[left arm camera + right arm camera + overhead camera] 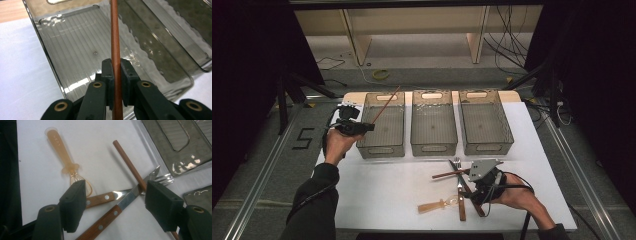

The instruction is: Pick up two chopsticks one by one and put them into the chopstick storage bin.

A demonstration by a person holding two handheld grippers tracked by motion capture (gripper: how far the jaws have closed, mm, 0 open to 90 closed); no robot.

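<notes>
Chopstick [115, 37], reddish-brown, is clamped between the jaws of the left gripper [116, 75] and angles up over the leftmost bin [382, 145]. Right gripper [112, 205] hovers with jaws wide apart over the wood-handled knife [110, 216], fork [162, 179], second chopstick [130, 166] and small whisk [66, 157] on the table [377, 190].

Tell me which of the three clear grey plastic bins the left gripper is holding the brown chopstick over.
The leftmost clear grey plastic bin. The left gripper, shut on the brown chopstick, sits at its left wall; the middle bin and right bin stand further right.
</notes>
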